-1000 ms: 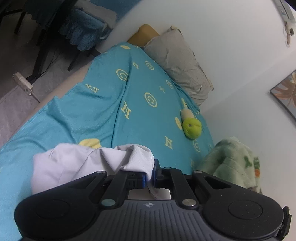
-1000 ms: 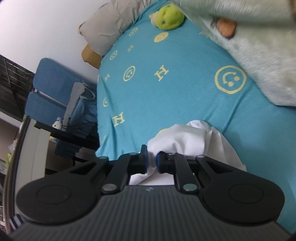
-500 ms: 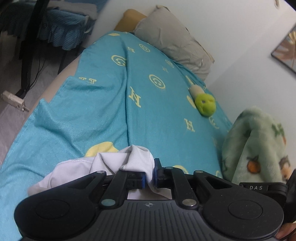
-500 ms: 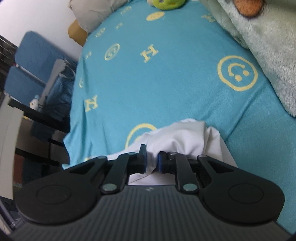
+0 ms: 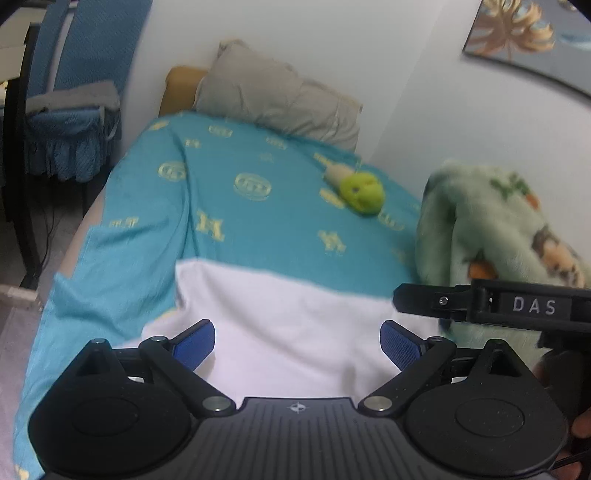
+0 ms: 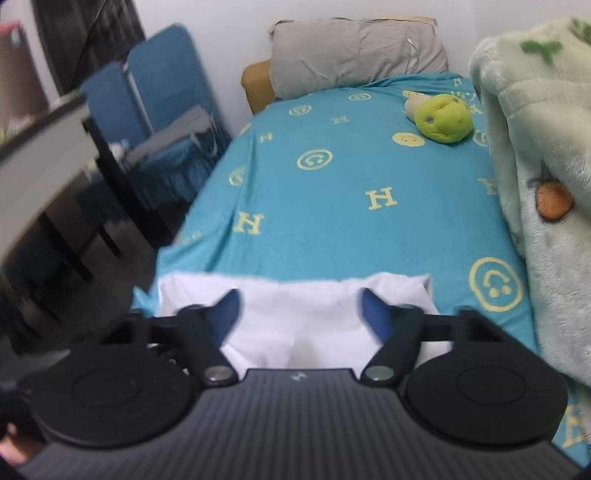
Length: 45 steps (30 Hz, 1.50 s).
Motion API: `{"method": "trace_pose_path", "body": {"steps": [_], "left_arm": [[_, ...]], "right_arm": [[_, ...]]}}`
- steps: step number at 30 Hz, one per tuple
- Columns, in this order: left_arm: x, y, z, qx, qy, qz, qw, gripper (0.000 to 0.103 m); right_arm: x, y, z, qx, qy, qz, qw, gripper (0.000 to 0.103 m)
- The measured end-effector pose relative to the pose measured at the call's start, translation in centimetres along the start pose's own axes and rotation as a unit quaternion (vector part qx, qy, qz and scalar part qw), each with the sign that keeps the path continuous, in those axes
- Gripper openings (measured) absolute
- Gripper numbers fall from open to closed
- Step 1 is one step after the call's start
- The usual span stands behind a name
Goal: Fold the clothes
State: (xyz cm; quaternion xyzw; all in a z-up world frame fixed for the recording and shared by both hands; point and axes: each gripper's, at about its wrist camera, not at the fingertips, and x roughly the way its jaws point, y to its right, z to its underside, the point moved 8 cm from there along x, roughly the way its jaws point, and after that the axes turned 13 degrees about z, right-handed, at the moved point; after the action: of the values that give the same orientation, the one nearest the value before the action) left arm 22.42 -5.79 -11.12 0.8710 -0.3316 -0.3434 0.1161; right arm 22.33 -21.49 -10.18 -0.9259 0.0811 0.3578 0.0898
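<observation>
You are holding both the left gripper (image 5: 297, 341) and the right gripper (image 6: 299, 312) wide apart, jaws just opening (nothing pinched), so the white garment (image 5: 295, 317) is lying released on the near end of the bed cover (image 6: 332, 221).

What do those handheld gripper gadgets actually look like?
Each gripper, left and right, is matte black plastic: a ribbed body, two round discs, silver pivot screws and linked arms ending in blue pads. One bears white "DAS" lettering.

Ahead of my claw: bed (image 6: 332, 206) with teal patterned sheet, grey pillow (image 6: 354, 48) against white wall (image 5: 406, 92). Blue chairs (image 6: 162, 85) left; framed picture (image 5: 524, 33) upper right.
</observation>
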Motion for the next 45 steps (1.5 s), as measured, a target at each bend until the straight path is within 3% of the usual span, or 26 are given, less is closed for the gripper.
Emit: {"method": "trace_pose_path", "body": {"steps": [1,3,6,10,16,24,28,33,38,42,45], "left_arm": [[0.2,-0.3,0.3,0.0,-0.008,-0.009,0.9999,0.097],[0.7,-1.0,0.7,0.007,-0.021,-0.029,0.9993,0.097],[1.4,-1.8,1.0,0.014,-0.035,-0.047,0.9982,0.097],[1.6,-2.3,2.1,0.024,-0.05,-0.057,0.9968,0.097],[-1.2,-0.9,2.5,0.028,-0.034,-0.071,0.9965,0.096],[-6.6,2.8,2.9,0.041,-0.003,-0.074,0.9964,0.096],[-6.6,3.6,4.7,0.035,-0.024,-0.079,0.996,0.096],[-4.9,2.7,7.2,0.03,-0.07,-0.093,0.9927,0.095],[-6.0,2.2,7.4,-0.007,-0.067,-0.083,0.9943,0.095],[-8.3,2.0,7.6,-0.082,-0.058,-0.039,0.9942,0.097],[-9.0,1.6,8.0,-0.147,-0.059,0.001,0.9874,0.097]], "right_arm": [[0.7,0.1,0.4,0.004,-0.013,0.001,1.0,0.065],[2.5,0.7,1.2,0.016,-0.047,0.008,0.999,0.046],[5.7,0.7,1.9,0.007,-0.065,0.037,0.997,0.045],[7.8,0.7,3.0,0.002,-0.081,0.039,0.996,0.044],[5.7,0.4,2.8,0.0,-0.068,0.029,0.997,0.044],[-1.4,1.3,4.1,0.017,-0.043,0.026,0.999,0.044],[-2.9,1.8,5.8,0.007,-0.051,0.036,0.998,0.044],[-0.9,2.6,7.7,0.033,-0.11,0.046,0.992,0.043],[-0.1,2.9,8.4,0.043,-0.127,0.039,0.99,0.043],[-0.3,3.2,8.5,0.051,-0.127,0.034,0.99,0.043],[-0.3,3.2,8.5,0.052,-0.129,0.034,0.99,0.043]]}}
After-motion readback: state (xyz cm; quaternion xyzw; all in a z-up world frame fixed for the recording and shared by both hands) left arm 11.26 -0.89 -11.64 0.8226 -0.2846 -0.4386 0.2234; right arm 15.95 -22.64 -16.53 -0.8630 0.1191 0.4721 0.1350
